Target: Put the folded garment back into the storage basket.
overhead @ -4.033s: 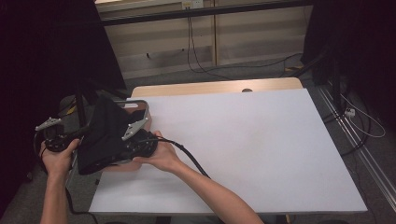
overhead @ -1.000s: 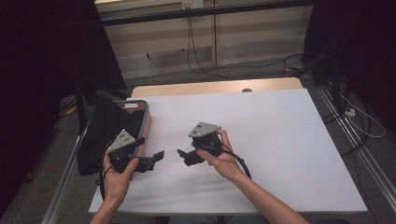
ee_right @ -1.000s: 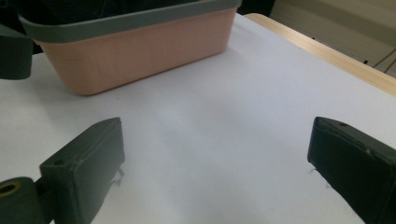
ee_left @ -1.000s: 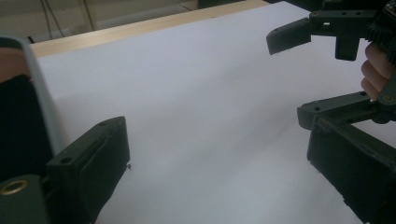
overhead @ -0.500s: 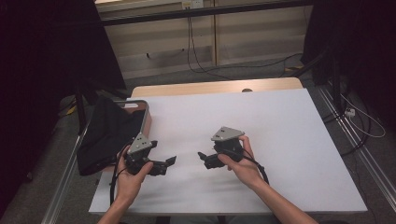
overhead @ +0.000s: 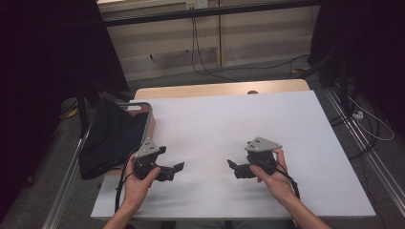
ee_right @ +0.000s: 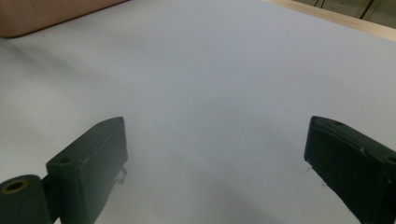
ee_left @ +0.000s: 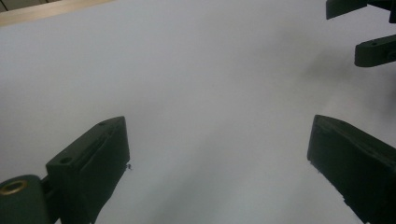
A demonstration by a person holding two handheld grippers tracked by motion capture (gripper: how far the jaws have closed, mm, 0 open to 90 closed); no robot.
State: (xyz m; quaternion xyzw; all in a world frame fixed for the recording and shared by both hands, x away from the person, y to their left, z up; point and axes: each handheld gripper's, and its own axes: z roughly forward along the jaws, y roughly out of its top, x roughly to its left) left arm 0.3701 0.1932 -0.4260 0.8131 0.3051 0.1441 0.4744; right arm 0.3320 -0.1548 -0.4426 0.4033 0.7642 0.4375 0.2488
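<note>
Both tongs low over the white table top (overhead: 239,124), pointing at each other across a bare gap: my left gripper (overhead: 177,168) near the front left, my right gripper (overhead: 232,166) well apart from it toward the middle. Jaws on each spread wide, nothing between them but white surface. Black cloth (overhead: 107,136) lies draped over the tray (overhead: 149,110) at the table's left edge, just behind my left hand (overhead: 136,183), touched by neither tool.

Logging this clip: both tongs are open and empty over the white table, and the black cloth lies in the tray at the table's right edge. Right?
Not quite: in the high view the black cloth lies in the tray at the table's left edge. Both the left tongs and right tongs are open and empty.
</note>
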